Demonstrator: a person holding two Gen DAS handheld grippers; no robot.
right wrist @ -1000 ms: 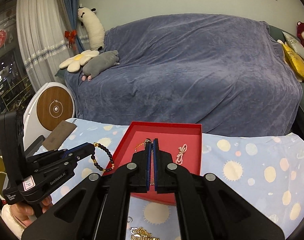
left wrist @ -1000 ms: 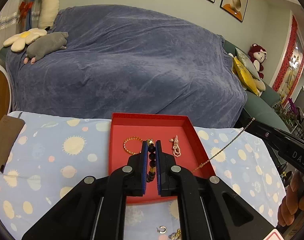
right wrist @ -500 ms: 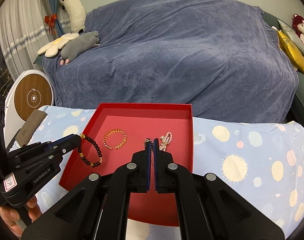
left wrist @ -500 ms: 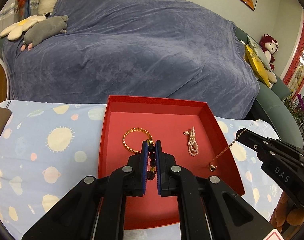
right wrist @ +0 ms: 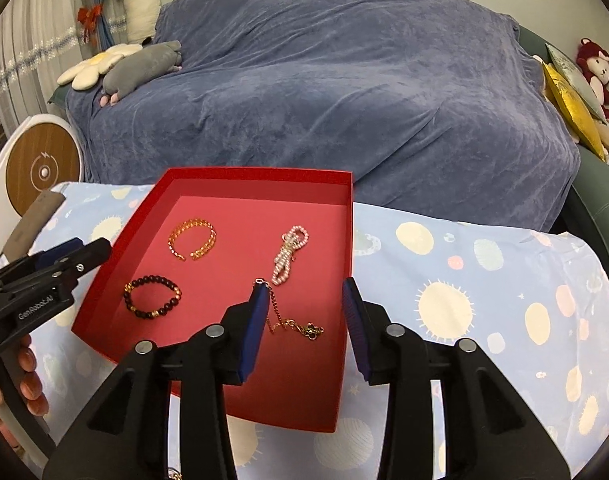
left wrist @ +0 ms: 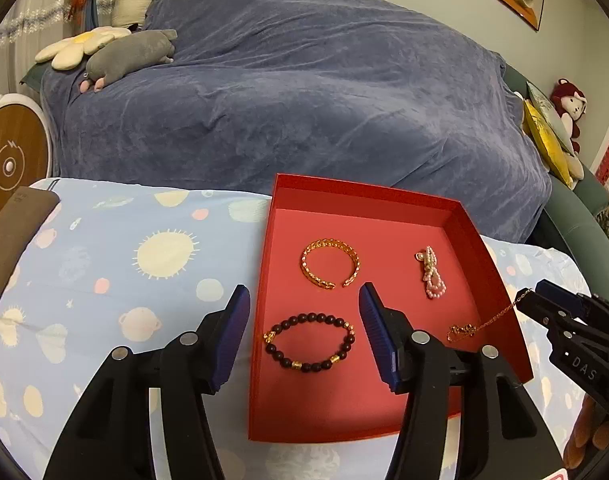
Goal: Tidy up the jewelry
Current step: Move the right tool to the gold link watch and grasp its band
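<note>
Left wrist | left gripper [left wrist: 304, 300] fingers spread | right gripper [right wrist: 306, 292] spread (chain [right wrist: 296, 326] draped) | tray [left wrist: 384, 196] rim near

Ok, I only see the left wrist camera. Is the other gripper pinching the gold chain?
Observer: No. The right gripper is wide open, and most of the gold chain lies in the red box between its fingers.
Operator: But it looks hooked!
Observer: The chain's top end does sit against the tip of one finger.
Operator: Who's holding my gripper?
Observer: A bare hand holds the left gripper from below.
</note>
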